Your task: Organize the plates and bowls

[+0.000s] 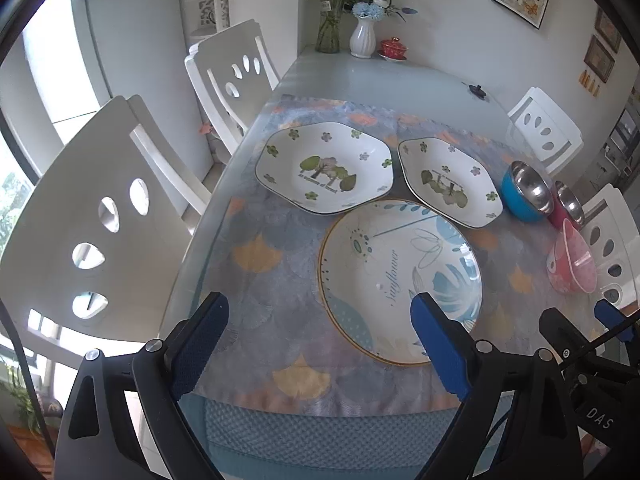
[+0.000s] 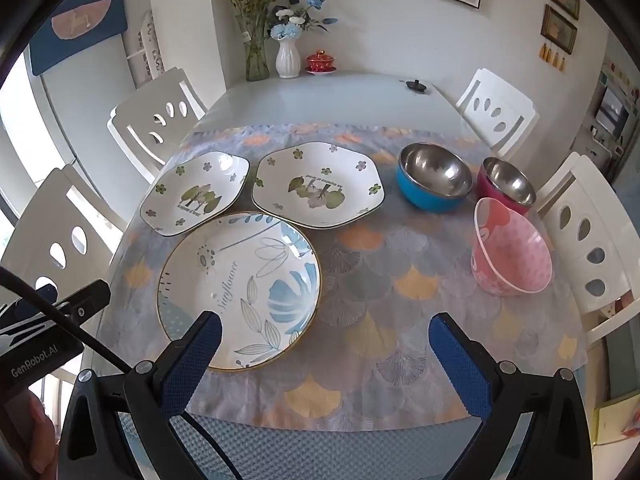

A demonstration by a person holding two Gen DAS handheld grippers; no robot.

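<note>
Glossy round plate (image 2: 240, 288), hexagonal dishes (image 2: 318, 184), steel-lined bowls (image 2: 434, 178).

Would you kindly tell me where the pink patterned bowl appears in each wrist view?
Left wrist: pink patterned bowl at far right, beside a white chair.
Right wrist: the bowl at right of centre, nearer than the two steel-lined bowls.
Shared landmark: round sunflower plate.
</note>
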